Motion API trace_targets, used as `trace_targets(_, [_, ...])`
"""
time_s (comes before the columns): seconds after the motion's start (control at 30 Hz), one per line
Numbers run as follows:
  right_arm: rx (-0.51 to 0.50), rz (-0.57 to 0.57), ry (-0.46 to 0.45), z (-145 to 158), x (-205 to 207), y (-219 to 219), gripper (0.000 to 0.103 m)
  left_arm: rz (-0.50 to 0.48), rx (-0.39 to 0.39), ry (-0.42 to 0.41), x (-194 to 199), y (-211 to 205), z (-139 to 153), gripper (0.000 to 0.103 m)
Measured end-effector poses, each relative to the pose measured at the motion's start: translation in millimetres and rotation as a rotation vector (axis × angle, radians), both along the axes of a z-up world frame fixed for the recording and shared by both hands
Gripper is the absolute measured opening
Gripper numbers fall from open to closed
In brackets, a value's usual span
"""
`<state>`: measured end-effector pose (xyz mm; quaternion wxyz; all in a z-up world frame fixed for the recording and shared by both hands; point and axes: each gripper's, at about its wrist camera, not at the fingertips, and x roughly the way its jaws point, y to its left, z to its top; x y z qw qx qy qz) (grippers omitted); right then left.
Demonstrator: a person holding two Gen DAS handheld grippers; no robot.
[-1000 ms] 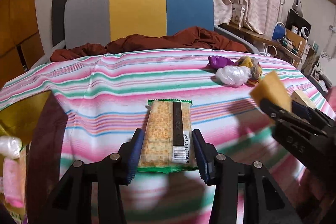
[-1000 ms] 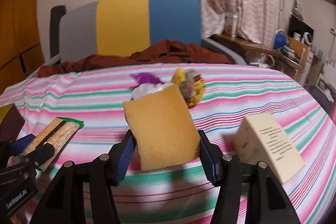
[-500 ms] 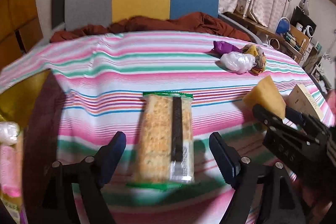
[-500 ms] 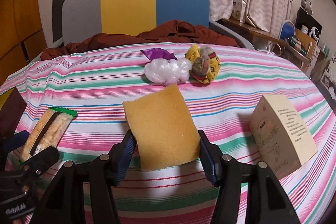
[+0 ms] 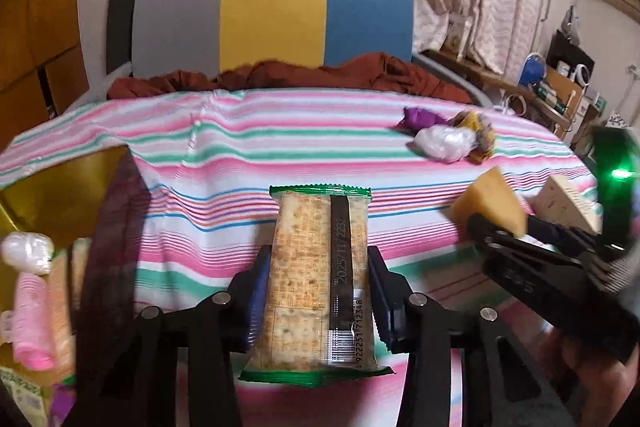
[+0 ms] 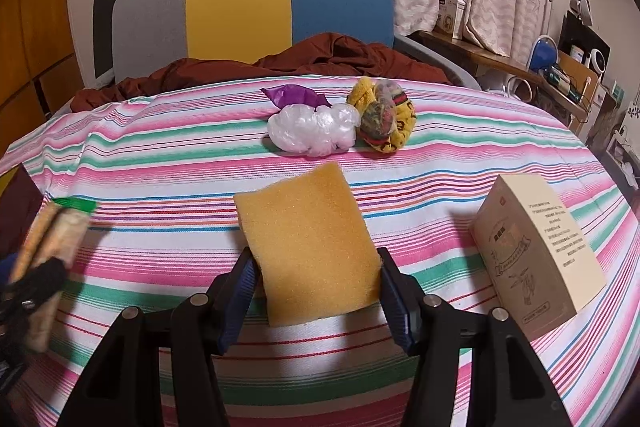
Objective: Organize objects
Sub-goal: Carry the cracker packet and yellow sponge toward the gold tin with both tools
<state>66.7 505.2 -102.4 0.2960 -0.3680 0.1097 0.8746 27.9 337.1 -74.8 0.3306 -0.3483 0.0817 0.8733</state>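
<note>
My left gripper (image 5: 316, 287) is shut on a cracker packet (image 5: 316, 267) with green ends and holds it above the striped cloth (image 5: 224, 155). The packet also shows at the left edge of the right wrist view (image 6: 48, 259). My right gripper (image 6: 314, 291) is shut on a yellow sponge (image 6: 308, 243), held over the cloth (image 6: 160, 167); the sponge also shows in the left wrist view (image 5: 490, 203).
A white plastic bag (image 6: 312, 131), a purple wrapper (image 6: 294, 95) and a yellow patterned bundle (image 6: 384, 119) lie at the back. A beige box (image 6: 536, 251) lies at the right. A gold-lined box (image 5: 52, 203) with pink and white items stands at the left.
My left gripper opened over the cracker packet half a second ago and has shut on it again. The right gripper still holds the sponge, nearly still.
</note>
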Motion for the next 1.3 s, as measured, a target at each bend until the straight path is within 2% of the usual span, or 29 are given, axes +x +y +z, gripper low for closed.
trace_targets(0.1, [0.021, 0.012, 0.008, 3, 0, -4, 0.059, -0.011, 0.028, 0.032, 12, -18, 12, 0.045])
trace_targets(0.23, [0.065, 0.051, 0.029, 10, 0, -15, 0.058, 0.024, 0.107, -0.018, 11, -52, 26, 0.045])
trace_targets(0.37, [0.084, 0.101, 0.035, 13, -2, -29, 0.058, 0.066, 0.144, -0.028, 4, -82, 41, 0.045])
trace_targets(0.53, [0.086, 0.149, 0.030, 17, -3, -43, 0.058, 0.167, 0.172, -0.064, -17, -130, 48, 0.045])
trace_targets(0.7, [0.035, 0.180, 0.056, 25, -3, -62, 0.058, 0.269, 0.205, -0.107, -39, -171, 47, 0.045])
trace_targets(0.87, [-0.031, 0.232, 0.125, 44, -6, -94, 0.058, 0.354, 0.213, -0.104, -65, -202, 50, 0.045])
trace_targets(1.07, [-0.082, 0.312, 0.199, 75, -17, -135, 0.058, 0.481, 0.189, -0.117, -95, -238, 46, 0.045])
trace_targets(1.3, [-0.160, 0.445, 0.238, 103, -39, -188, 0.058, 0.571, 0.158, -0.216, -139, -262, 33, 0.045])
